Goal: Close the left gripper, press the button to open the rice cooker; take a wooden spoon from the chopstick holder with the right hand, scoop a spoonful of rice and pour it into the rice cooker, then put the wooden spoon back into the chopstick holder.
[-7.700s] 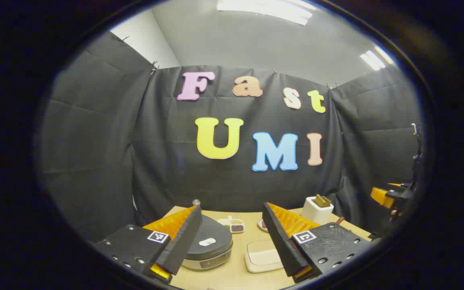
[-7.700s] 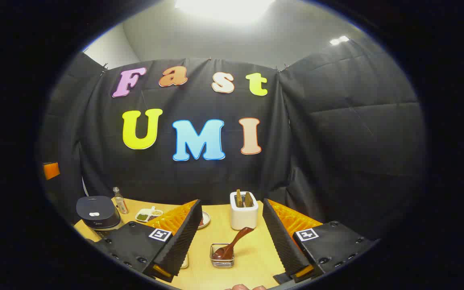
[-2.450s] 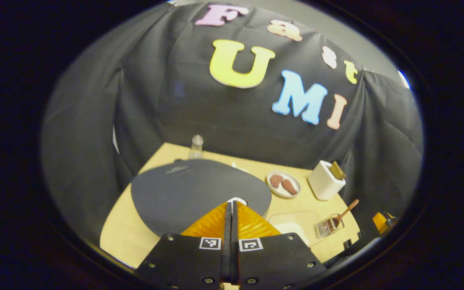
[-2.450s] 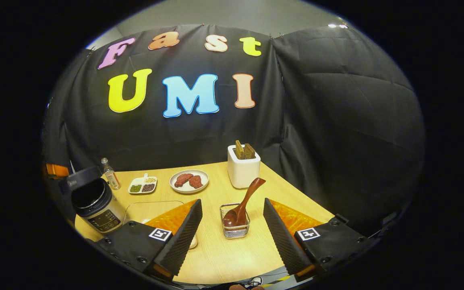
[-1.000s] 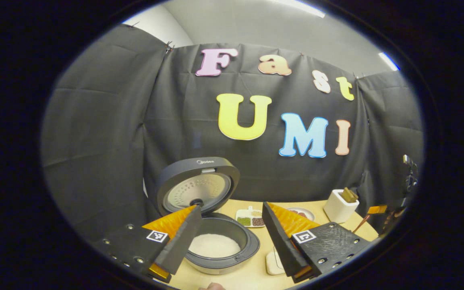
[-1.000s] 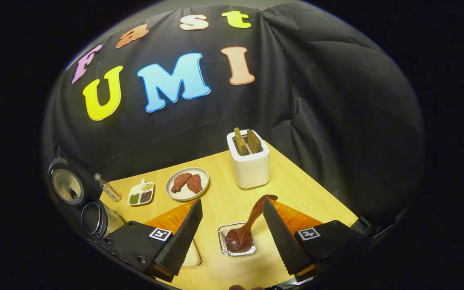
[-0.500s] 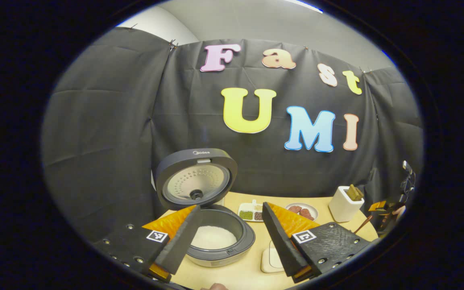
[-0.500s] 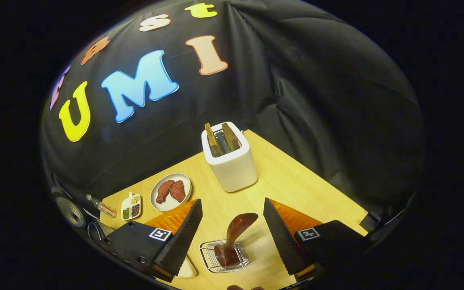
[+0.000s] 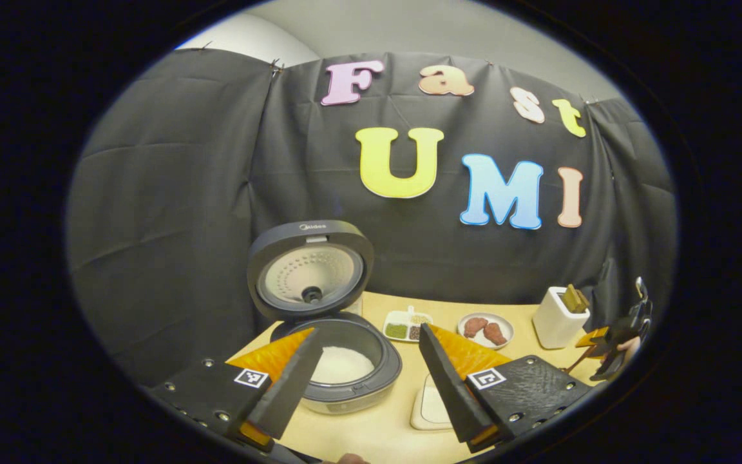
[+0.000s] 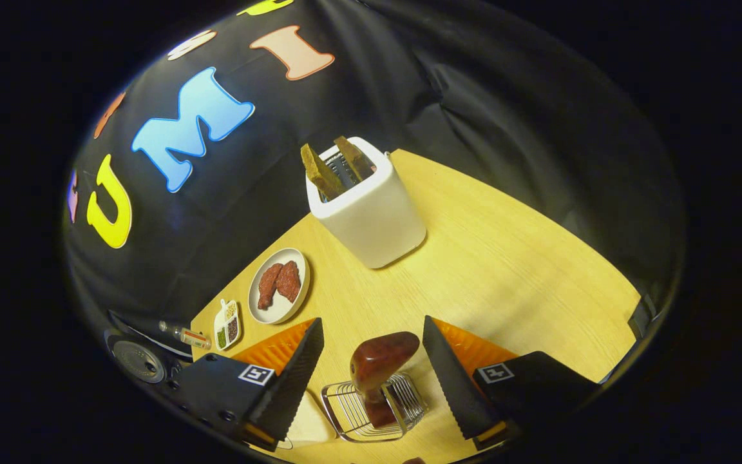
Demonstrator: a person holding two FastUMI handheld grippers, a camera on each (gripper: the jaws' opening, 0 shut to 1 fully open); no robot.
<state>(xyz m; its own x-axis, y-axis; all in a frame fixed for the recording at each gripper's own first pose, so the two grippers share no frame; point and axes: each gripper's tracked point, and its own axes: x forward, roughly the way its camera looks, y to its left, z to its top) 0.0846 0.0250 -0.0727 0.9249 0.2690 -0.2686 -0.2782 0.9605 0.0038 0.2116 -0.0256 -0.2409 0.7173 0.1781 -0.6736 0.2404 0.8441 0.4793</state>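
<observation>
Looking along the left gripper (image 9: 358, 380) in the left gripper view, the jaws stand wide apart and hold nothing; the rice cooker (image 9: 335, 367) sits just ahead with its lid (image 9: 310, 270) raised upright and white rice (image 9: 342, 364) in the pot. The right gripper (image 9: 609, 348) shows far off at the table's right edge, so the right hand is judged nearer the spoon. In the right gripper view, the right gripper (image 10: 371, 367) tilts steeply down over the table (image 10: 506, 270), jaws open and empty. The wooden spoon (image 10: 380, 367) stands in the wire chopstick holder (image 10: 371, 406), its handle end pointing up toward the camera between the fingers, neither finger touching it.
</observation>
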